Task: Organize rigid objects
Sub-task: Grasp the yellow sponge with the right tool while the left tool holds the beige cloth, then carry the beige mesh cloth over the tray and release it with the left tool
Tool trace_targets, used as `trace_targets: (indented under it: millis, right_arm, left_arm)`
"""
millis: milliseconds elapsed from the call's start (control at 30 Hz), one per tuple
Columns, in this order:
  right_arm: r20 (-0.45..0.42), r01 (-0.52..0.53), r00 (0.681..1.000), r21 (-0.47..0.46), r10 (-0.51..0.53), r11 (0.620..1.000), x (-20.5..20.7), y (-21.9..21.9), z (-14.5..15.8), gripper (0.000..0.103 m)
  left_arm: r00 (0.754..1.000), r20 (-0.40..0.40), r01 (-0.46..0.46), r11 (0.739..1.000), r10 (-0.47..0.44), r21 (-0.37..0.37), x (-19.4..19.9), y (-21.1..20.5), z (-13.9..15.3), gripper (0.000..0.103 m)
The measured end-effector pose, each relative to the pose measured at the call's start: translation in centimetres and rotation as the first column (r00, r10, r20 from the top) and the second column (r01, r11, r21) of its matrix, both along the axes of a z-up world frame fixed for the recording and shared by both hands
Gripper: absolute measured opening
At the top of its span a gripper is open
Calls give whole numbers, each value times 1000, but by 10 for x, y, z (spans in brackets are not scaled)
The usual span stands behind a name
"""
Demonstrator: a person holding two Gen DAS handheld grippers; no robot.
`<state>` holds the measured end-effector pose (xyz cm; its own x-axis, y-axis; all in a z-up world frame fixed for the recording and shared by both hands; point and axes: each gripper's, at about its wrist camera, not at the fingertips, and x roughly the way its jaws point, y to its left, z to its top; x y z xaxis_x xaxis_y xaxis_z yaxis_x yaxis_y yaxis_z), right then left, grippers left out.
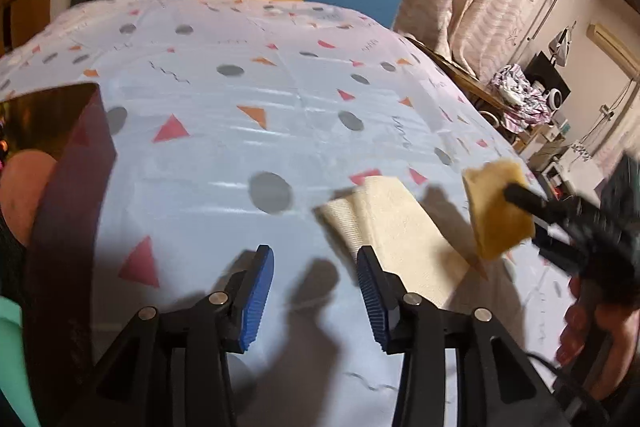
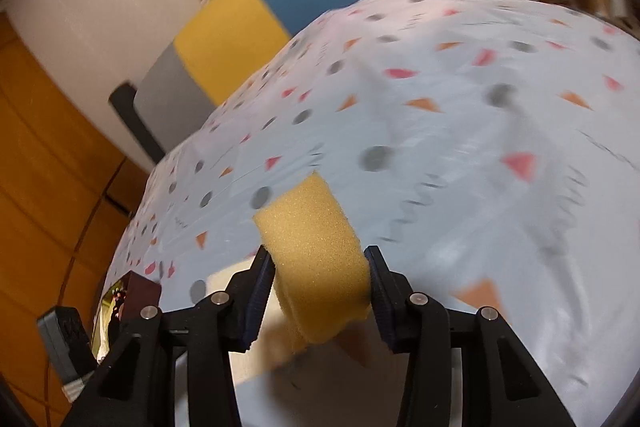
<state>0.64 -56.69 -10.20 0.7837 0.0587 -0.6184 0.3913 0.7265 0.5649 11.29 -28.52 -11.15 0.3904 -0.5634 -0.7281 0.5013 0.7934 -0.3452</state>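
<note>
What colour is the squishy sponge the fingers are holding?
The sponge is yellow. It shows best in the right wrist view, squeezed between the right gripper fingers.

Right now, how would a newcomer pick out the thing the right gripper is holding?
Start at the table with the patterned tablecloth. Above its right side, the right gripper clamps a yellow sponge. Unlike the pale folded cloth lying flat beside it, the sponge is porous, deeper yellow and off the table.

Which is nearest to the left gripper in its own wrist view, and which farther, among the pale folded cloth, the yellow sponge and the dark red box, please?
From the left gripper:
1. Pale folded cloth, lying right beside its right-hand finger.
2. Yellow sponge, farther right, held off the table by the right gripper.
3. Dark red box, at the far left edge; it and the sponge are close to call.
</note>
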Motion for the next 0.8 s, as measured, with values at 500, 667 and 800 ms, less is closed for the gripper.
trace_targets:
  millis: [500,667,800]
  right_arm:
    - [129,105,986,44,-109,994,-61,-6,-31,46]
    - [143,117,982,68,-126,991,-66,-10,-37,46]
    - [147,113,981,77,-123,991,-66,-10,-39,46]
  left_arm:
    - [997,-74,35,976,-19,217,11,-108,3,87]
    - [996,35,70,939,-87,336,3,-136,-7,88]
    - [988,94,87,947,-122,311,-6,-131,-11,75]
